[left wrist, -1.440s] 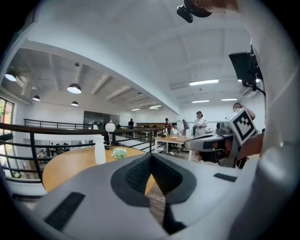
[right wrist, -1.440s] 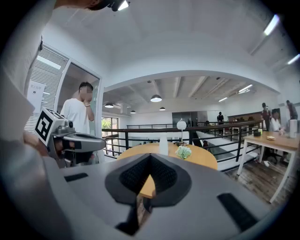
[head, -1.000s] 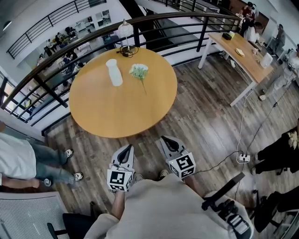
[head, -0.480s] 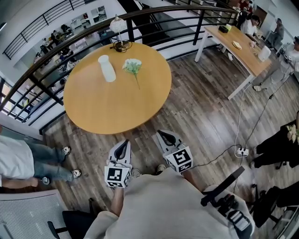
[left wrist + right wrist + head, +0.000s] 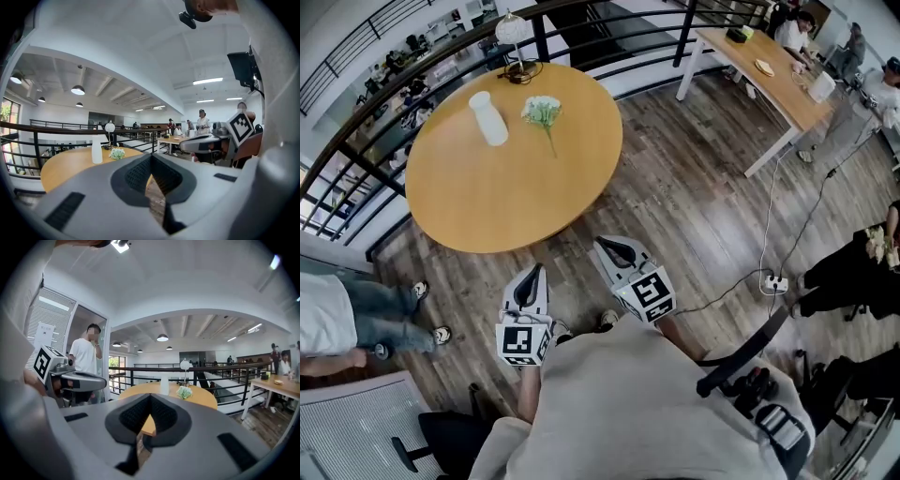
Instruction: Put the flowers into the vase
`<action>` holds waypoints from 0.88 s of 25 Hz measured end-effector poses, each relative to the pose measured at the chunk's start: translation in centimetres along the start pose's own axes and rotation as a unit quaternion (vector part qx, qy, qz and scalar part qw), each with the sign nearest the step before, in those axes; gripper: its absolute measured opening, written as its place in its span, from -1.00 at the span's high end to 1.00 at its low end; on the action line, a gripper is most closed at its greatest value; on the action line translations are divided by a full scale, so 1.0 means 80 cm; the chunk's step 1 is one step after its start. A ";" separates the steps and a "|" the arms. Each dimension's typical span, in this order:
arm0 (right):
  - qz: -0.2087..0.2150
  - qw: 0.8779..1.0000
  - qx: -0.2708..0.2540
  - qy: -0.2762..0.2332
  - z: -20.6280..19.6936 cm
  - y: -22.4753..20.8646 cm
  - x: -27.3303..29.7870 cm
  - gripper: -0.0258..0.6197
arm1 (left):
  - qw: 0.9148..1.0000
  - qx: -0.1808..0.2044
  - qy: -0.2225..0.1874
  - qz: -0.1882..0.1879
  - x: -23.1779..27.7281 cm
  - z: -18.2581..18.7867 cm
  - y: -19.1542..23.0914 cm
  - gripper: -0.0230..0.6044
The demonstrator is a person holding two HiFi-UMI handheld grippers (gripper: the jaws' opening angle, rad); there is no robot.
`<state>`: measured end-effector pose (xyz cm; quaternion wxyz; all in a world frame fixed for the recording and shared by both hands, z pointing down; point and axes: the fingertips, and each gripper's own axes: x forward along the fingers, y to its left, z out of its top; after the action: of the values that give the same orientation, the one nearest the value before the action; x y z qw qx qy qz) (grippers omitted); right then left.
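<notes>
A white vase (image 5: 487, 119) stands upright at the far side of the round wooden table (image 5: 506, 192). A small bunch of white and green flowers (image 5: 543, 112) lies on the tabletop just right of it, stem toward me. Both grippers are held close to my body over the wooden floor, short of the table's near edge. My left gripper (image 5: 535, 271) is shut and holds nothing, and so is my right gripper (image 5: 603, 243). The left gripper view shows the vase (image 5: 96, 151) and flowers (image 5: 116, 153) far off. So does the right gripper view, with the vase (image 5: 164, 386) left of the flowers (image 5: 184, 392).
A table lamp (image 5: 511, 33) stands at the table's far edge by a black railing (image 5: 356, 164). A long desk (image 5: 769, 80) with seated people is at upper right. A power strip (image 5: 768, 282) and cable lie on the floor at right. A person's legs (image 5: 384, 319) stand at left.
In the head view the table, vase and flowers have slid toward the upper left as the view turned. Both grippers stay shut and empty near my body.
</notes>
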<state>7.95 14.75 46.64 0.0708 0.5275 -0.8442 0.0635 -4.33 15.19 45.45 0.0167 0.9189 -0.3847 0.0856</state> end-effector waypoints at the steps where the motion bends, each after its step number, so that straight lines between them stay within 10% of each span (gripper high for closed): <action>1: 0.002 1.000 -0.003 0.002 0.000 0.000 0.001 0.90 | 1.000 0.000 -0.001 0.004 -0.002 0.000 -0.002 0.90; 22: 0.023 0.999 -0.017 0.026 0.001 -0.007 0.024 0.90 | 1.000 0.000 -0.008 0.003 0.005 0.009 -0.024 0.90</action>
<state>7.64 12.83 46.94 0.1003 0.5049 -0.8549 0.0644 -2.62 16.21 44.89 0.0133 0.9185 -0.3874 0.0788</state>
